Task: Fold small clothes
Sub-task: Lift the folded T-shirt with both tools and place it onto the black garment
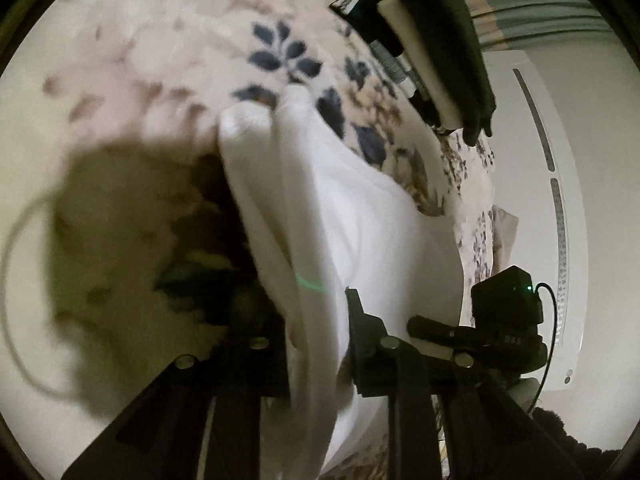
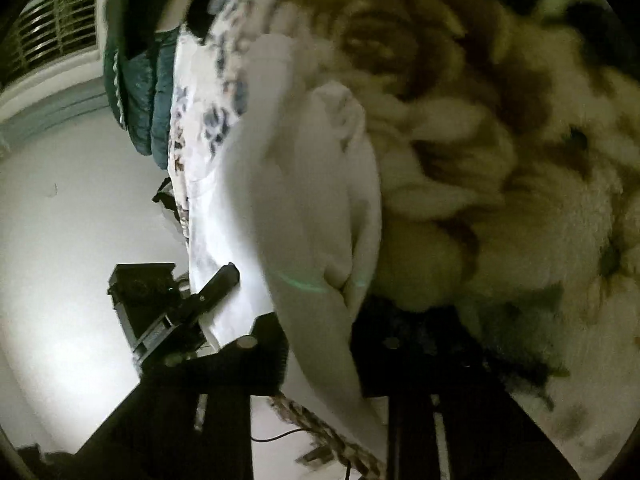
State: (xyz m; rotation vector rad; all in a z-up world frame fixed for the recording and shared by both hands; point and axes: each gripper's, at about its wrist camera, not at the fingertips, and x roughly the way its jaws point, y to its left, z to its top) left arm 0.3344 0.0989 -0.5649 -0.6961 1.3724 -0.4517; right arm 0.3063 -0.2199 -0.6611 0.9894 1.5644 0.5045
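Observation:
A white garment (image 1: pixel 340 208) hangs between both grippers above a floral bedspread (image 1: pixel 168 40). My left gripper (image 1: pixel 316 332) is shut on one edge of the white garment, with cloth bunched between its fingers. My right gripper (image 2: pixel 320 344) is shut on another edge of the same garment (image 2: pixel 304 184), which drapes away from it. The other gripper shows at the right in the left wrist view (image 1: pixel 496 316) and at the left in the right wrist view (image 2: pixel 168 304). Both views are blurred by motion.
A stack of folded dark and white clothes (image 1: pixel 436 36) lies on the bed at the far right. A white appliance (image 1: pixel 536 184) stands beside the bed. A teal quilt (image 2: pixel 136 68) hangs over the bed edge. The pale floor (image 2: pixel 72 208) lies below.

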